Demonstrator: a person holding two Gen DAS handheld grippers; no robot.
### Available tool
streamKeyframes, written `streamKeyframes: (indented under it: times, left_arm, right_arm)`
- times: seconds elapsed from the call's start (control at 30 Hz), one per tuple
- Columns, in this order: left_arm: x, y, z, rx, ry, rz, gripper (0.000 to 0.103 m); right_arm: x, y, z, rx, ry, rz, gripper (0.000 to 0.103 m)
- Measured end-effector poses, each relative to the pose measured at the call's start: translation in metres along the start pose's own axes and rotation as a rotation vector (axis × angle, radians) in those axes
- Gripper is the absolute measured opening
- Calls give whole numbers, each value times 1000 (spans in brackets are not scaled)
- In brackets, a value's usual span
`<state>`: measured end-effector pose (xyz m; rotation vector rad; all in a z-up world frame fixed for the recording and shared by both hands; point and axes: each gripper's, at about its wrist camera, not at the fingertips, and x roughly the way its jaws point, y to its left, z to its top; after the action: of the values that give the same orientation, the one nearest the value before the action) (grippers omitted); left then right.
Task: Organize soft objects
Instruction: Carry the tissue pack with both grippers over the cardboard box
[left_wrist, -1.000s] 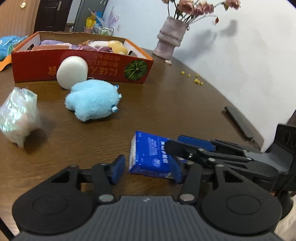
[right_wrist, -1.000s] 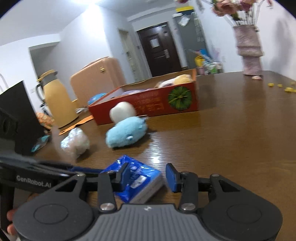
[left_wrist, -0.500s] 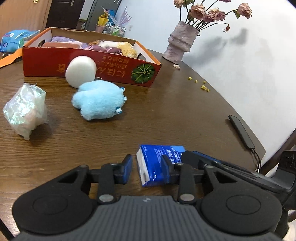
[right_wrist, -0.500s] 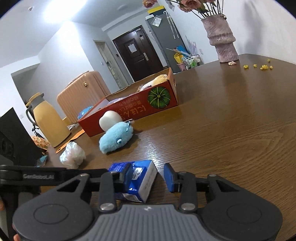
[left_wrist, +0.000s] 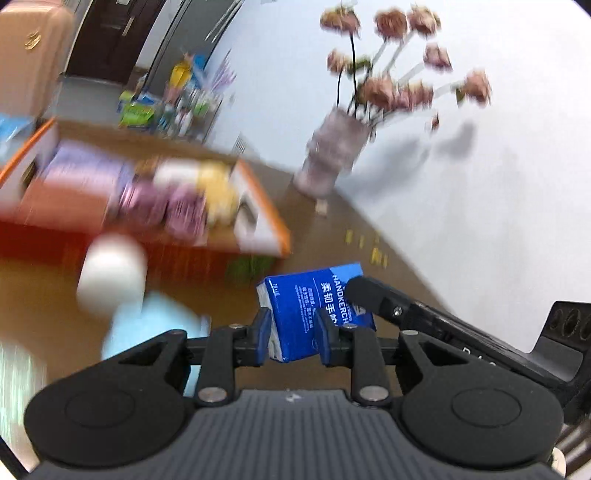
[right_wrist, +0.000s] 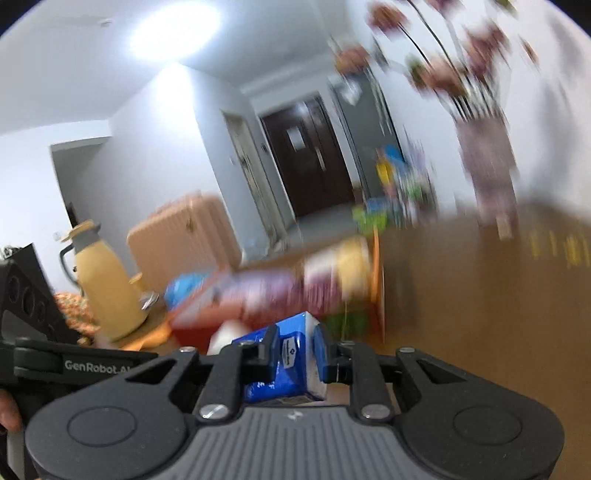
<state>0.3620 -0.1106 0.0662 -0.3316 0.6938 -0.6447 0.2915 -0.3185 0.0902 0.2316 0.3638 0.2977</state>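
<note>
A blue tissue pack (left_wrist: 314, 295) hangs above the brown table, held from two sides. My left gripper (left_wrist: 291, 332) presses its blue pads on the pack's near end, and its jaws are still closing. One finger of my right gripper (left_wrist: 373, 295) reaches the pack from the right. In the right wrist view the right gripper (right_wrist: 296, 352) squeezes the same tissue pack (right_wrist: 286, 384), its jaws also closing. The left gripper's body (right_wrist: 74, 363) shows at the left. Beyond lies a red box (left_wrist: 258, 229) holding several soft items.
A white ball (left_wrist: 110, 277) and a light blue plush toy (left_wrist: 147, 328) lie on the table before the red box (right_wrist: 376, 280). A vase of flowers (left_wrist: 332, 158) stands at the far edge. A yellow jug (right_wrist: 103, 284) and a suitcase (right_wrist: 184, 236) stand behind. Both views are blurred.
Both grippers have narrowed onto the tissue pack and lifted it off the table. Both cameras have risen and tilted up, and the box now looks closer.
</note>
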Motion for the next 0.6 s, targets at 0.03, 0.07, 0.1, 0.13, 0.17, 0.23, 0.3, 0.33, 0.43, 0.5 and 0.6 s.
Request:
streamKeyframes:
  times: [0.03, 0.07, 0.1, 0.13, 0.17, 0.23, 0.3, 0.33, 0.43, 0.5, 0.6]
  left_arm:
    - [16, 8, 19, -21, 22, -29, 25]
    - [33, 20, 36, -68, 41, -51, 25]
    - [48, 30, 47, -107, 56, -63, 25]
    - [65, 40, 59, -134, 78, -68, 25]
    - [79, 47, 67, -154, 88, -51, 25]
    - [103, 61, 81, -161, 101, -8, 25]
    - [124, 76, 91, -171, 137, 3, 25]
    - [130, 83, 91, -170, 150, 14, 25]
    - [141, 98, 88, -160, 183, 46, 25]
    - [140, 101, 84, -140, 188, 39, 25]
    - [144, 99, 85, -120, 192, 53, 26]
  right_arm:
    - [15, -2, 17, -31, -16, -9, 19]
    - [32, -4, 31, -55, -21, -24, 18]
    - [49, -7, 42, -77, -16, -36, 17]
    - [71, -12, 53, -90, 3, -52, 17]
    - [90, -15, 60, -93, 23, -62, 17]
    - [123, -21, 68, -104, 64, -66, 17]
    - [152, -24, 68, -141, 104, -103, 17]
    - [164, -26, 66, -157, 124, -120, 17]
    - [192, -32, 54, -183, 213, -139, 17]
    - [195, -29, 38, -223, 253, -170, 17]
    - [194, -22, 31, -248, 272, -192, 20]
